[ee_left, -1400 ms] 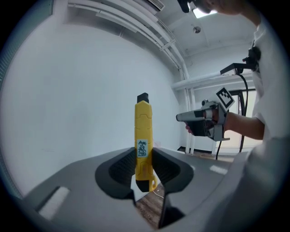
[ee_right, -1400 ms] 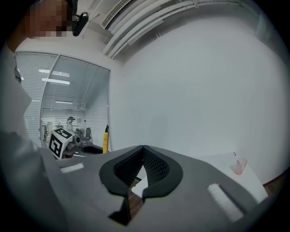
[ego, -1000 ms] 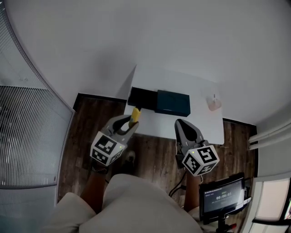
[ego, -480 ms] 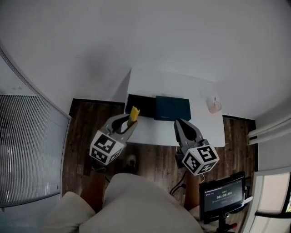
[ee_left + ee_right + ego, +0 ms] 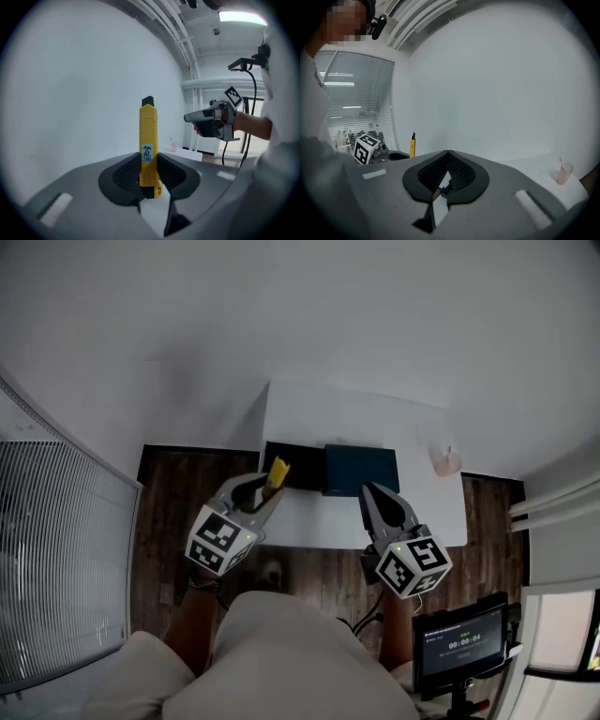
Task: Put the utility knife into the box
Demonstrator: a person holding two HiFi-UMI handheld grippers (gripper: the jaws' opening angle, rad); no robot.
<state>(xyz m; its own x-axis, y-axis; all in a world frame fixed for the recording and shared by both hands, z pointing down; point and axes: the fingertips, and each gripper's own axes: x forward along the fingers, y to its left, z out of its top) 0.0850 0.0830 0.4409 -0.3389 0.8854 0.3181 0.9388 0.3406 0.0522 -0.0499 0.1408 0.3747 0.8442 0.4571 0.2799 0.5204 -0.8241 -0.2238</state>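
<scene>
Roughly halfway: left tongs (image 5: 267,487) gripped the utility knife (image 5: 147,145) (right tongs (image 5: 447,155) closed, empty), not yet in box (image 5: 361,471).

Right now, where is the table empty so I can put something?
Bare: on the white table, the far strip behind the boxes, the near strip before them, and a gap between teal box and pink cup. Crowded: the middle, where black box meets teal box.

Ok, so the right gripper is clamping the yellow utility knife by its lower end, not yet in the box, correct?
No, the left gripper clamps the yellow utility knife by its lower end, as the left gripper view shows. It is not yet in the box.
</scene>
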